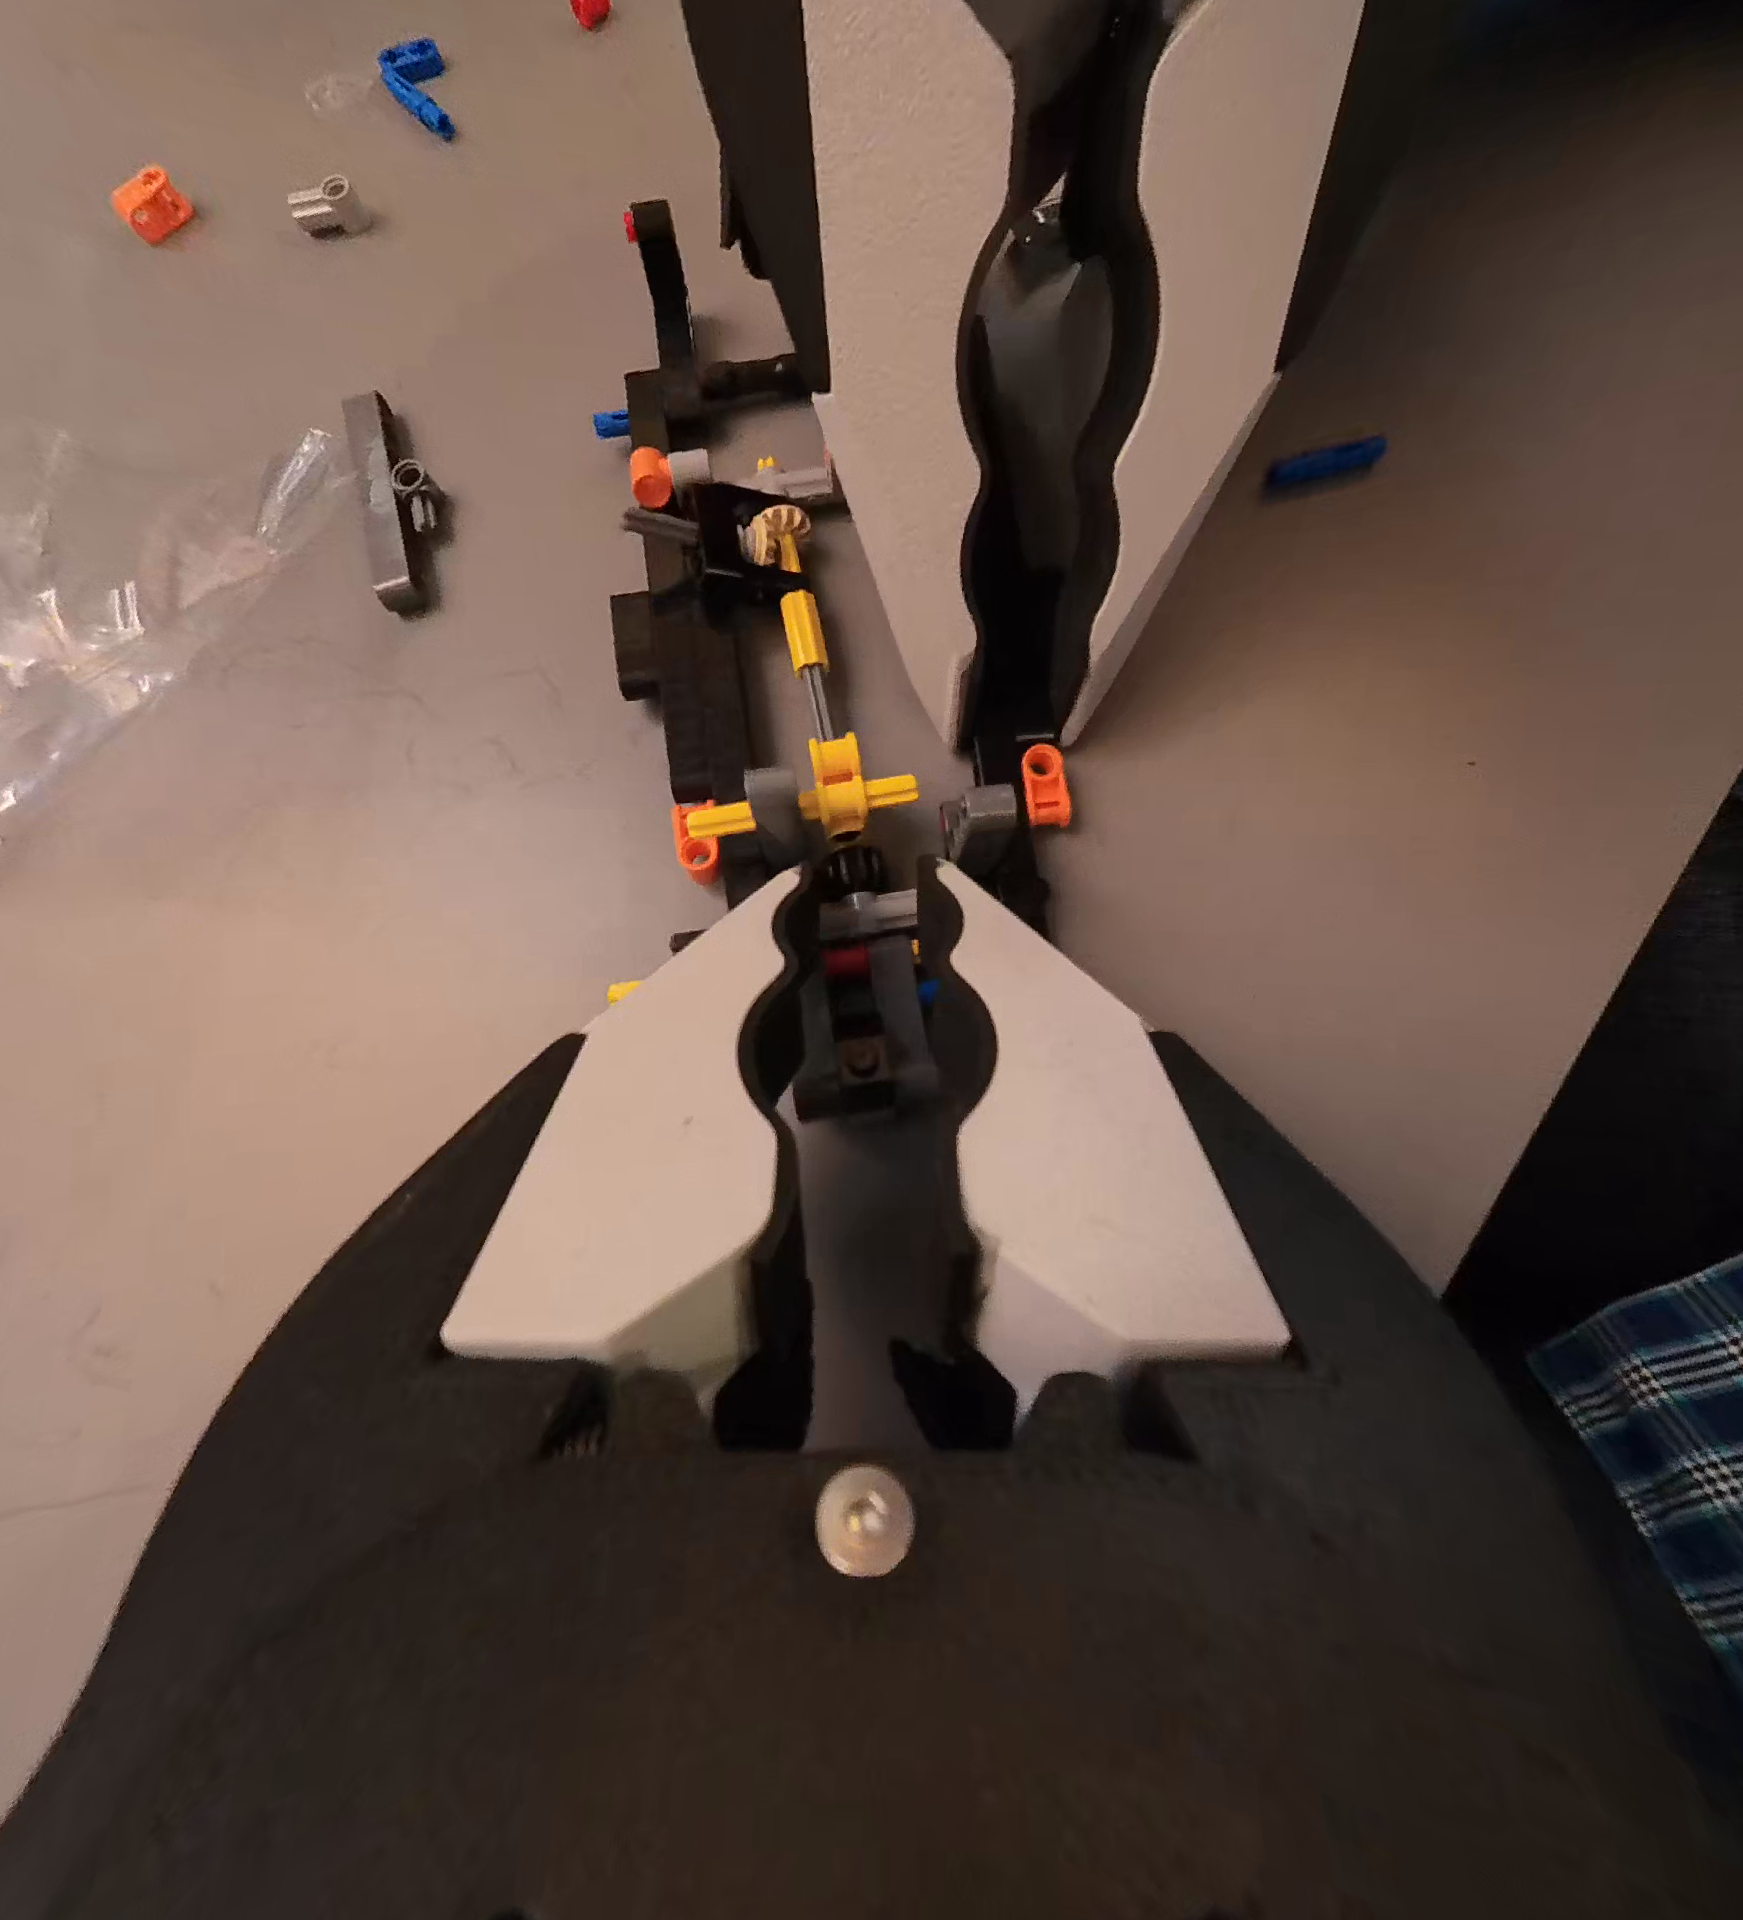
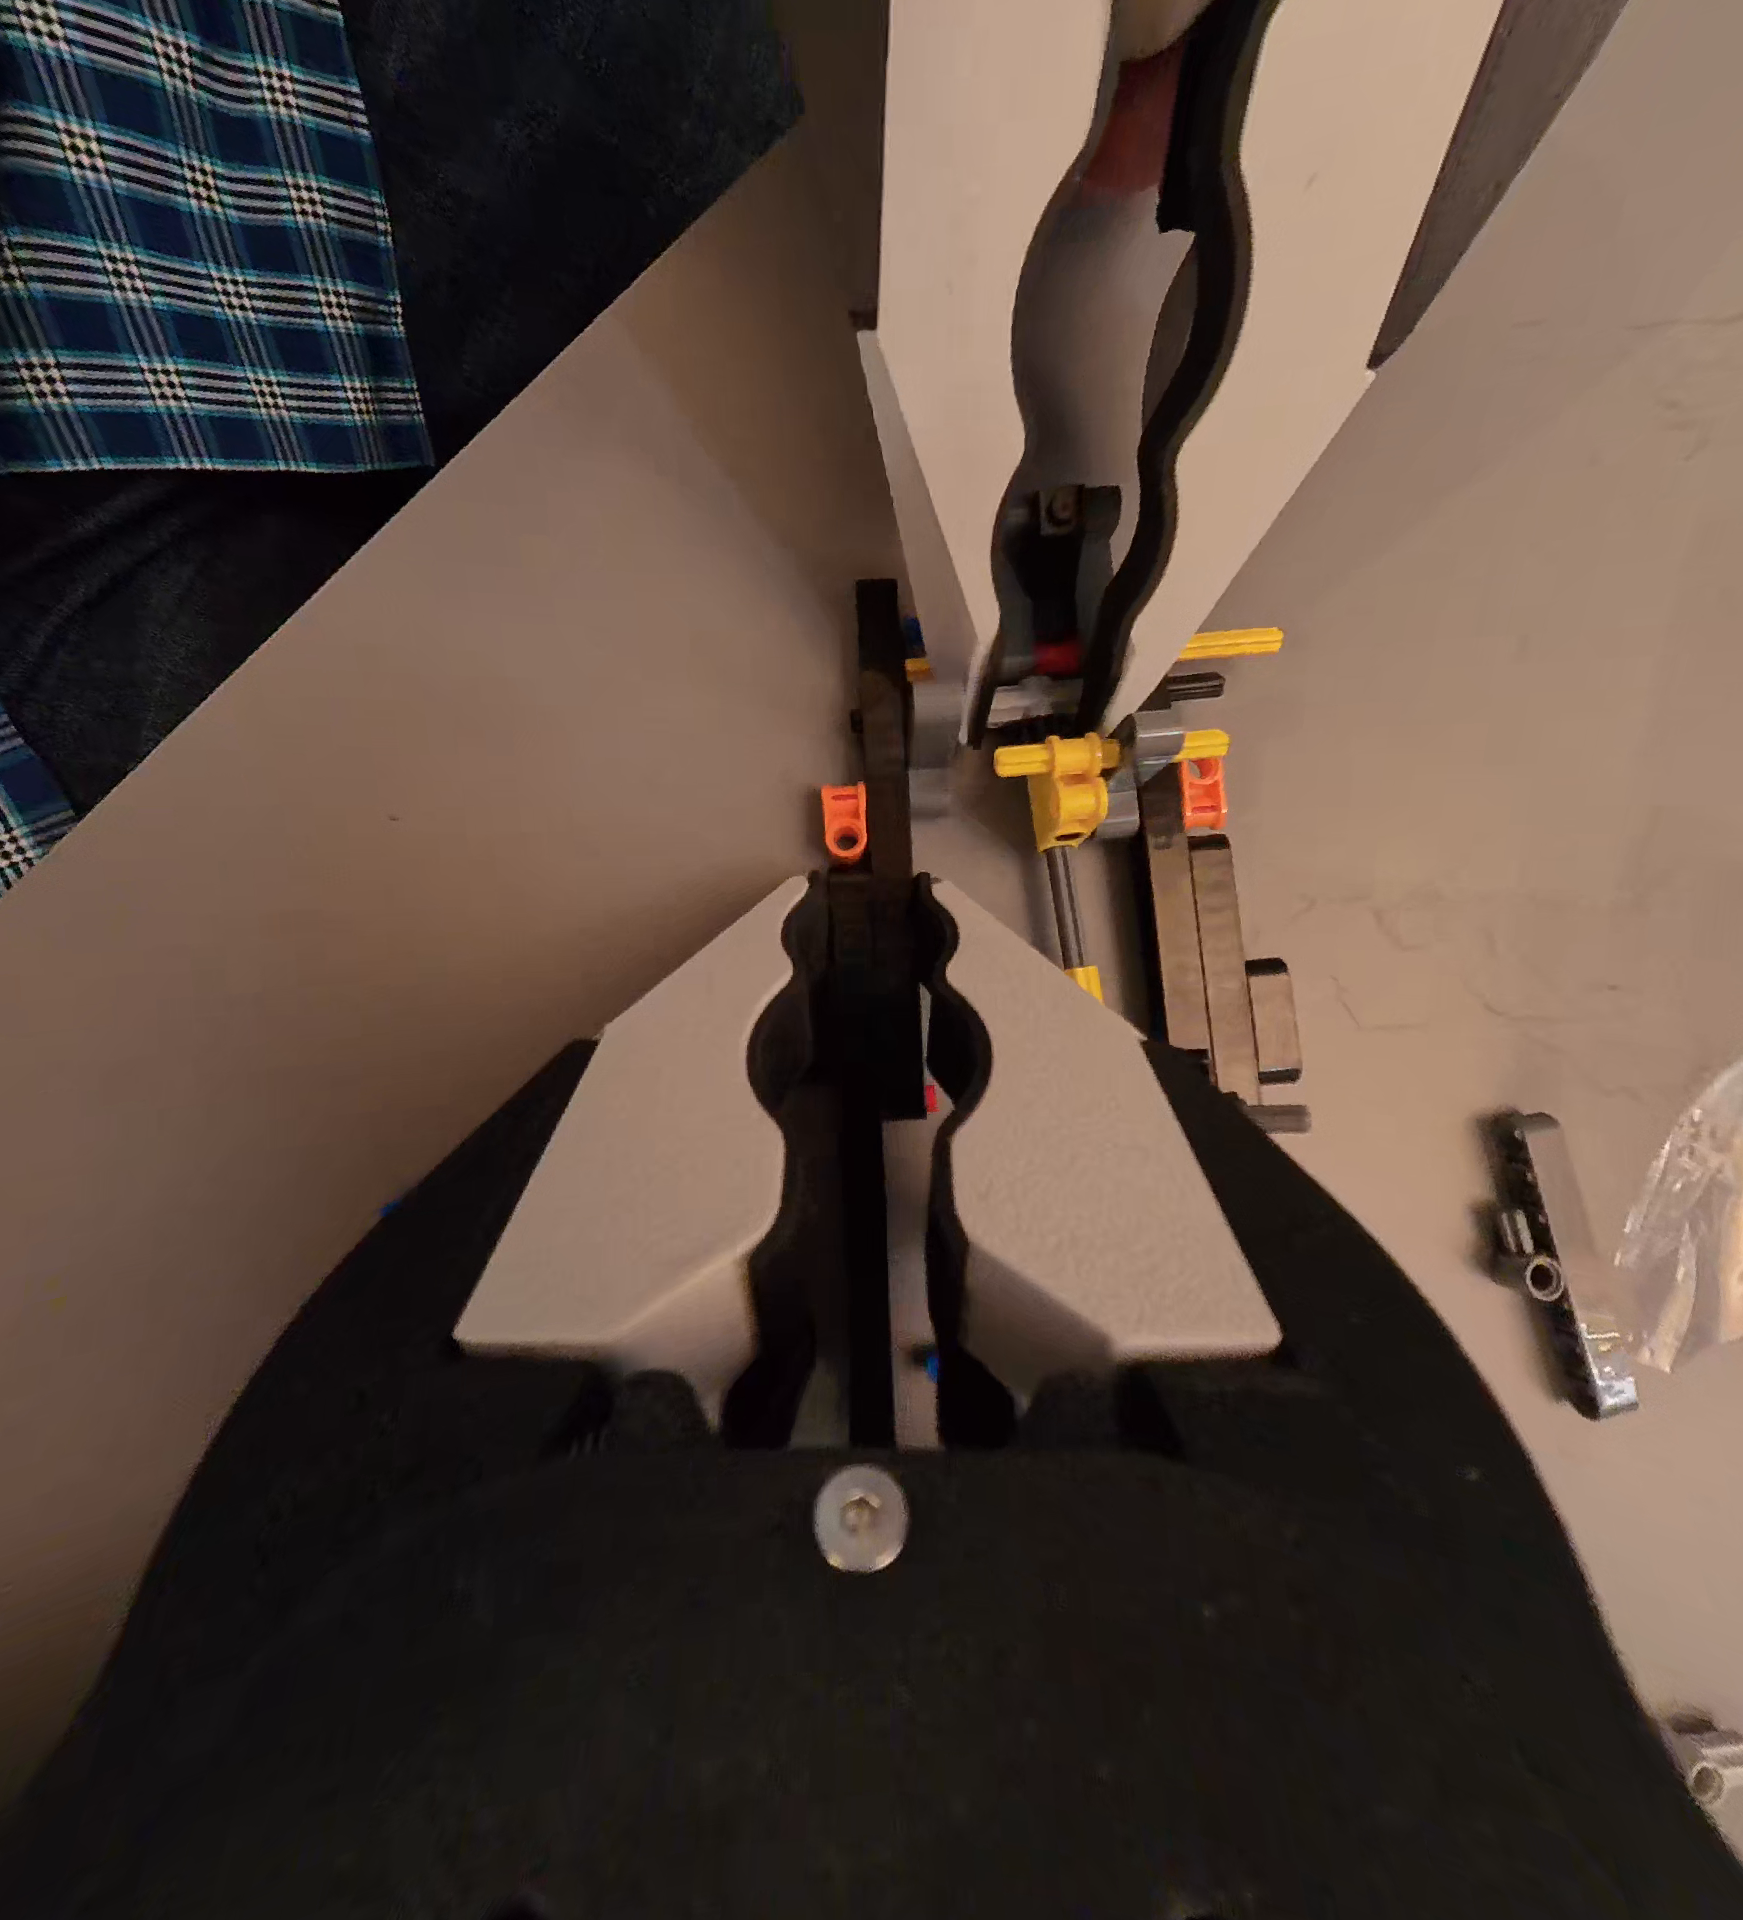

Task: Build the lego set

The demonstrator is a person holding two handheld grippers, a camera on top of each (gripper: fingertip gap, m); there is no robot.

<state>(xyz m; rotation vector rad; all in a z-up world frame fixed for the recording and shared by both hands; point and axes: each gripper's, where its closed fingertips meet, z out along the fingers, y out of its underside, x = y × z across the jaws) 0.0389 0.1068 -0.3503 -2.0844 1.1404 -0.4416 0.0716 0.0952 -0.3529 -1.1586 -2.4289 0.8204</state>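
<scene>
A partly built lego frame lies on the beige table [image 1: 223, 1039]: black beams [image 1: 701, 686], a yellow axle with a yellow cross connector [image 1: 836, 790], and orange connectors [image 1: 1046, 784]. My left gripper [image 1: 862, 883] is shut on the frame's dark grey end piece [image 1: 862, 1039]. My right gripper [image 1: 1002, 743] reaches in from the far side, shut on a black side beam. In the right wrist view my right gripper [image 2: 872, 883] clamps that black beam [image 2: 882, 790], and the left gripper [image 2: 1043, 712] holds the grey end piece [image 2: 1054, 582] opposite it.
Loose parts lie to the left: an orange connector [image 1: 152, 203], a grey connector [image 1: 330, 203], a blue angled beam [image 1: 417, 88], a grey beam with pins [image 1: 389, 499] and a clear plastic bag [image 1: 36, 623]. A blue piece [image 1: 1324, 462] lies to the right. A person's plaid sleeve [image 1: 1677, 1403] is past the table edge. The tips of both grippers are at nearly the same place. From either gripper's tips it is about 20 cm to the grey connector [image 1: 330, 203].
</scene>
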